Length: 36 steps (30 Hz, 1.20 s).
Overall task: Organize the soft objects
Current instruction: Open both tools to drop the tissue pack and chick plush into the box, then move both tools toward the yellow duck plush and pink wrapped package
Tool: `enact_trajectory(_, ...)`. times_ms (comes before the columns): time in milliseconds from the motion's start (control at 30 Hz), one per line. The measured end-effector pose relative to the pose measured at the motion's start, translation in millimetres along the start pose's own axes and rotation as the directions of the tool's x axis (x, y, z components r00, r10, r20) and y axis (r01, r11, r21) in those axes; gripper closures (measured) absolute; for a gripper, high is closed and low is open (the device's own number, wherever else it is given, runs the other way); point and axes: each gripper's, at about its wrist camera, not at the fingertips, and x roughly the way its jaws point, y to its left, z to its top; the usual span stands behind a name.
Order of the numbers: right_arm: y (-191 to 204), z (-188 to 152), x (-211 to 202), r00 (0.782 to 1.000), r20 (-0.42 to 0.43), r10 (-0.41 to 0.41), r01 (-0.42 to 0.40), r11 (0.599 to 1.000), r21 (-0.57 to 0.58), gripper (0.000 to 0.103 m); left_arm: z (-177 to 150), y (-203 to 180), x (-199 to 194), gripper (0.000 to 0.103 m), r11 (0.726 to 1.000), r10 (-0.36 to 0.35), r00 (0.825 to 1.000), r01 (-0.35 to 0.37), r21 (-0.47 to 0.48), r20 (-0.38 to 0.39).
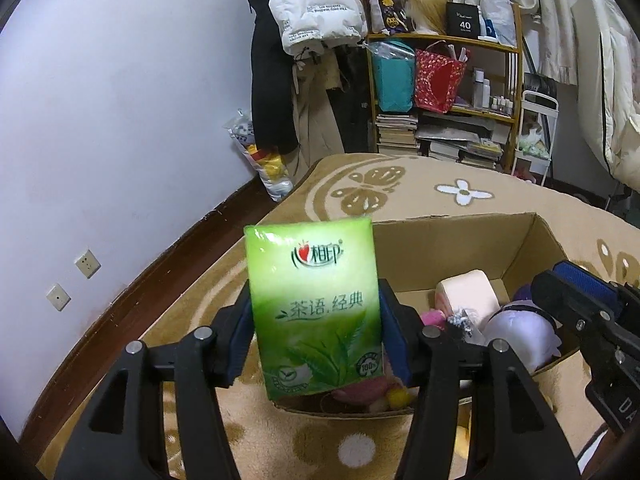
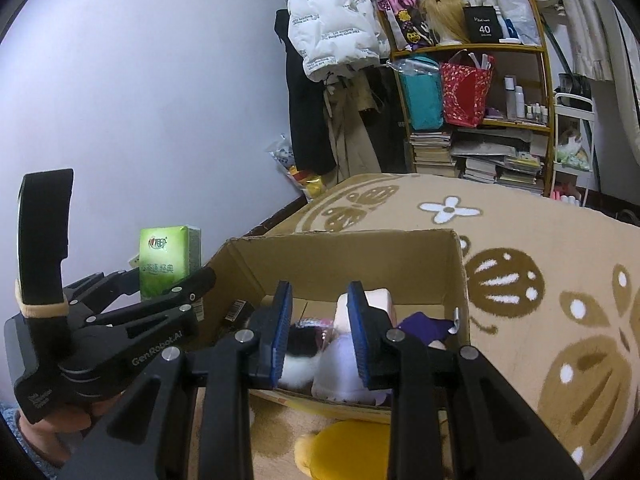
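My left gripper (image 1: 316, 336) is shut on a green tissue pack (image 1: 314, 304) and holds it upright above the near left corner of an open cardboard box (image 1: 460, 236). The pack also shows in the right wrist view (image 2: 168, 264), left of the box (image 2: 340, 256). The box holds soft things: a pink roll (image 1: 470, 296), a pale purple plush (image 1: 516, 332) and a black-and-white plush (image 2: 300, 356). My right gripper (image 2: 320, 332) is open and empty over the box's near edge; it also shows in the left wrist view (image 1: 580, 300).
The box stands on a beige patterned carpet (image 2: 540, 240). A yellow plush (image 2: 348, 448) lies on the carpet in front of the box. A wall (image 1: 120, 120) is to the left, hanging clothes (image 1: 312, 8) and a cluttered shelf (image 1: 444, 92) at the back.
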Motion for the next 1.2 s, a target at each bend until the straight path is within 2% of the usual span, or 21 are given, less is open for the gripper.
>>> enact_trajectory(67,-1.1,-0.7,-0.2,1.000,0.003,-0.011,0.011,1.000,0.002,0.056,-0.2,1.8,0.0,0.035,1.000,0.011,1.000,-0.011,-0.005,0.004)
enact_trajectory(133,-2.3,-1.5,-1.6,0.999,0.012,-0.030,0.029,1.000,0.004,0.046,-1.3,4.3,0.2,0.030,1.000,0.022,1.000,-0.022,-0.013,0.005)
enact_trajectory(200,-4.2,-1.9,-2.8,0.999,0.014,-0.038,0.038,0.999,0.010,0.040,-1.5,8.4,0.1,0.017,0.999,0.030,1.000,-0.030,-0.030,0.002)
enact_trajectory(300,-6.6,-1.1,-4.6,0.998,0.017,-0.054,0.054,0.998,0.019,0.027,-0.9,14.0,-4.4,0.005,0.997,0.040,0.999,-0.039,-0.064,0.019)
enact_trajectory(367,-8.1,-1.8,-7.5,0.997,0.026,-0.067,0.067,0.998,0.019,0.012,0.8,19.3,-8.5,0.003,0.995,0.051,0.998,-0.048,-0.085,0.031)
enact_trajectory(533,-11.1,-3.4,-13.0,0.997,0.029,-0.072,0.071,0.997,0.036,0.002,-0.6,26.1,-14.2,0.003,0.993,0.066,0.998,-0.063,-0.099,0.024)
enact_trajectory(733,-17.3,-8.0,-21.3,0.995,0.016,-0.095,0.094,0.993,0.066,0.000,-4.5,27.5,-22.0,0.003,0.994,0.065,0.998,-0.064,-0.089,0.003)
enact_trajectory(900,-20.0,-15.2,-31.0,0.994,0.003,-0.109,0.108,0.991,0.083,0.000,-9.4,20.3,-33.2,0.003,0.997,0.058,0.998,-0.058,-0.045,-0.001)
enact_trajectory(1200,-37.5,-32.2,-54.7,0.995,-0.023,-0.101,0.104,0.977,0.185,0.000,-20.3,0.8,-50.3,0.003,1.000,0.018,1.000,-0.018,0.018,-0.016)
